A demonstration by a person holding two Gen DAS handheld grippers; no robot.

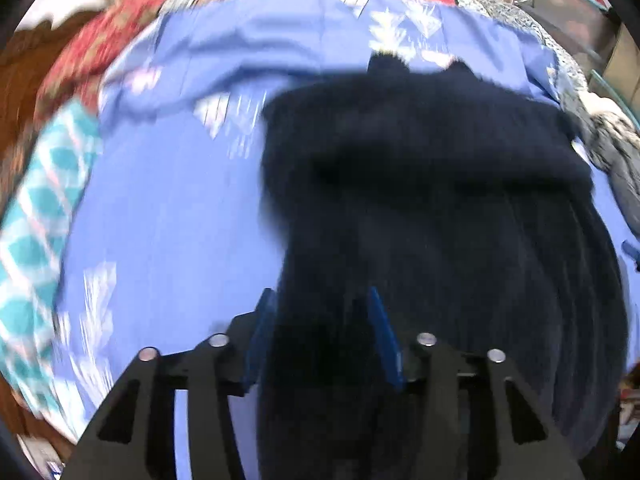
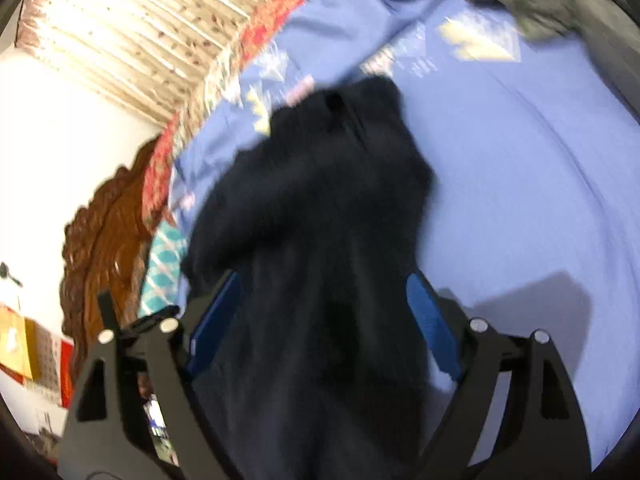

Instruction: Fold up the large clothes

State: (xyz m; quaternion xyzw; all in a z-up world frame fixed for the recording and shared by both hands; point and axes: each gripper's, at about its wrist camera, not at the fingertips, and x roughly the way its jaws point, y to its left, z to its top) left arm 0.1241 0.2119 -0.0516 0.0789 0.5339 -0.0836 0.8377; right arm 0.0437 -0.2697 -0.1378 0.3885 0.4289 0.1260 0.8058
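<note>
A large dark navy garment (image 1: 420,184) lies on a blue bedsheet (image 1: 168,216), stretched from both grippers away toward the far side. My left gripper (image 1: 320,312) has its blue pads (image 1: 262,320) on either side of the garment's near edge, with cloth between them. In the right wrist view the same garment (image 2: 320,208) runs up between the blue pads (image 2: 430,320) of my right gripper (image 2: 320,312), which stand wide apart with cloth filling the gap. Both views are blurred.
The blue bedsheet (image 2: 520,200) has white patterned patches. A red floral quilt (image 1: 100,40) and a teal checked cloth (image 1: 44,208) lie at the left. Grey clothes (image 1: 612,144) sit at the right. A carved wooden headboard (image 2: 104,232) and curtains (image 2: 140,28) stand behind.
</note>
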